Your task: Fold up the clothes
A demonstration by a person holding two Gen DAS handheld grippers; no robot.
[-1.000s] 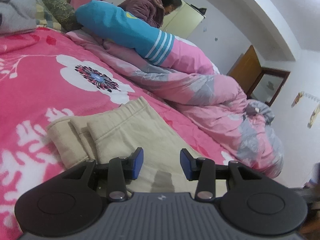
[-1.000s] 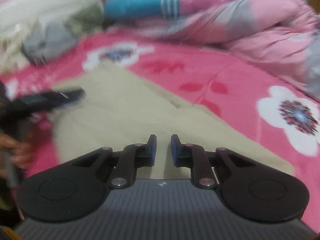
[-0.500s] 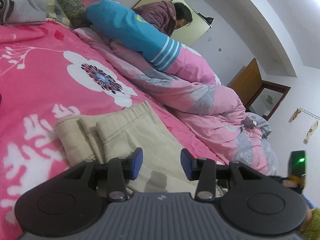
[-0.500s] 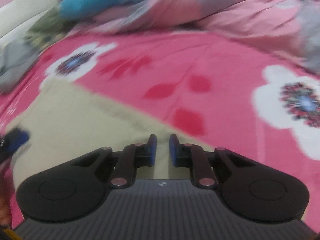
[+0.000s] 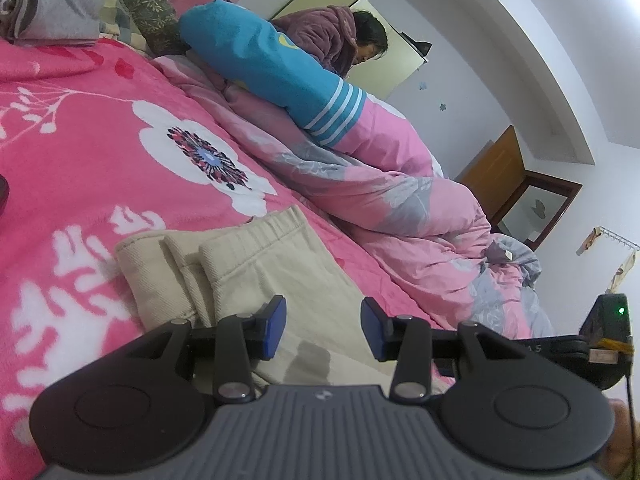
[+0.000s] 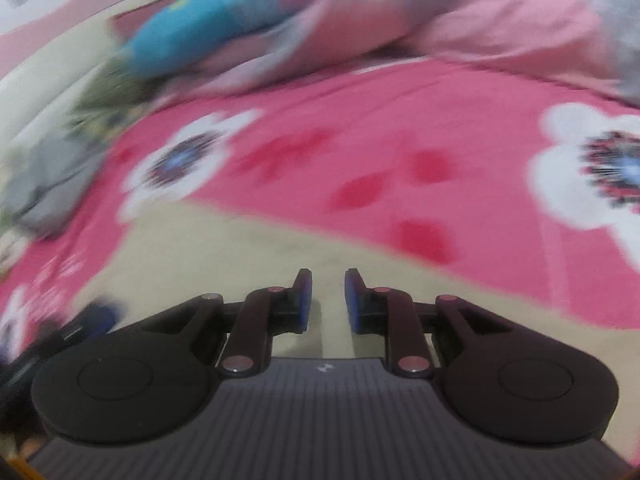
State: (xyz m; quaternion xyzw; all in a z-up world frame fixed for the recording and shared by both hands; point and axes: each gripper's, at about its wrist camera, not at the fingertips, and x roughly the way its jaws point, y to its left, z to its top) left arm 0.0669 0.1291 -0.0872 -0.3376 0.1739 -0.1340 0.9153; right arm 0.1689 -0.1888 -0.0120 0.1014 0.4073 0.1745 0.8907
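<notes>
Beige trousers [image 5: 260, 264] lie folded on the pink floral blanket [image 5: 80, 152], their ribbed waistband toward the left. My left gripper [image 5: 323, 328] hovers just above the fabric, open, nothing between its blue pads. Part of the other gripper's black body [image 5: 600, 340] shows at the right edge of the left wrist view. In the blurred right wrist view my right gripper [image 6: 328, 300] points down over the beige trousers [image 6: 200, 256], near their edge against the blanket. A narrow gap separates its pads and no cloth is in it.
A bunched pink and grey duvet [image 5: 400, 200] and a blue striped pillow [image 5: 272, 68] run along the far side of the bed. A person in a dark red jacket [image 5: 328, 32] is behind them. Grey cloth [image 5: 52, 4] and cushions lie at the head end.
The right wrist view has rolled and slid right, toward the trousers' edge, and its pads stand slightly further apart. The left view barely shifted; the other gripper's body has appeared at its right edge.
</notes>
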